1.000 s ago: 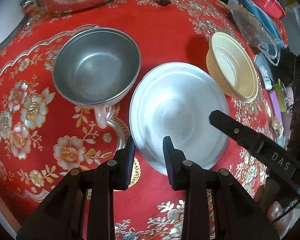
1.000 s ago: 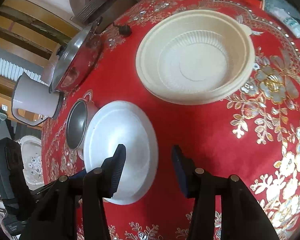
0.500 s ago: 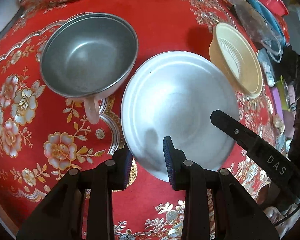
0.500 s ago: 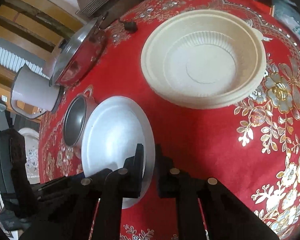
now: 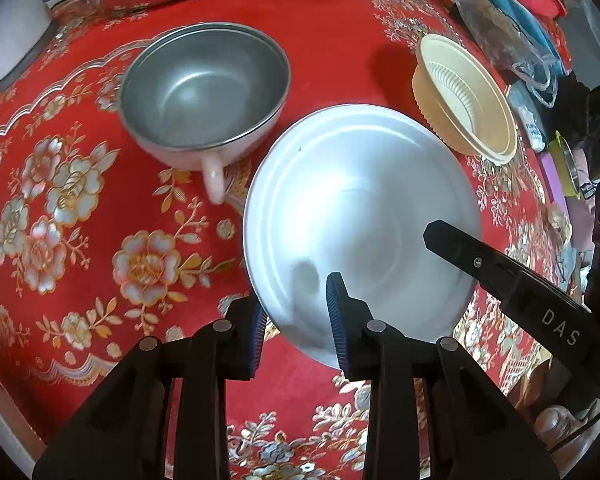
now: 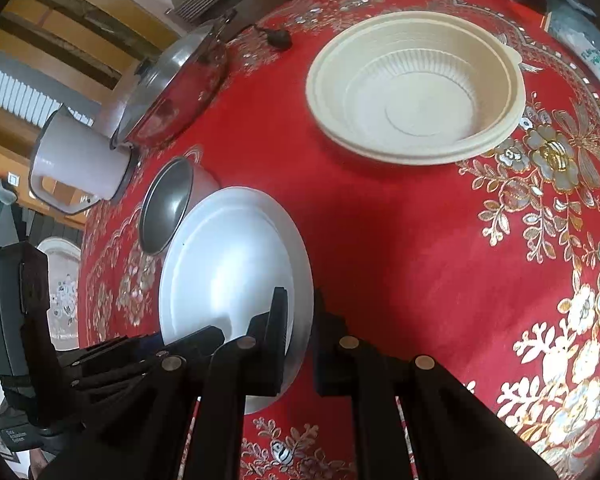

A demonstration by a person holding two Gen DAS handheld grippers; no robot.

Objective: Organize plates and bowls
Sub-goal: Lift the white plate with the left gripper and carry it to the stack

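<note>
The task is at an early stage. The white plate (image 5: pixel 360 216) lies on the red table (image 5: pixel 100 240), between the metal bowl (image 5: pixel 204 88) and the cream bowl (image 6: pixel 416 84), and nothing is stacked yet. The right tongs (image 6: pixel 302 312) are closed on the plate's rim. The left tongs (image 5: pixel 296 316) have the near rim between their narrow jaws; I cannot tell if the pads press it. The bowls are untouched and well apart.

Right tongs (image 6: pixel 302 312) clamped shut, left tongs (image 5: pixel 296 312) narrowly parted, both angled steeply downward
</note>
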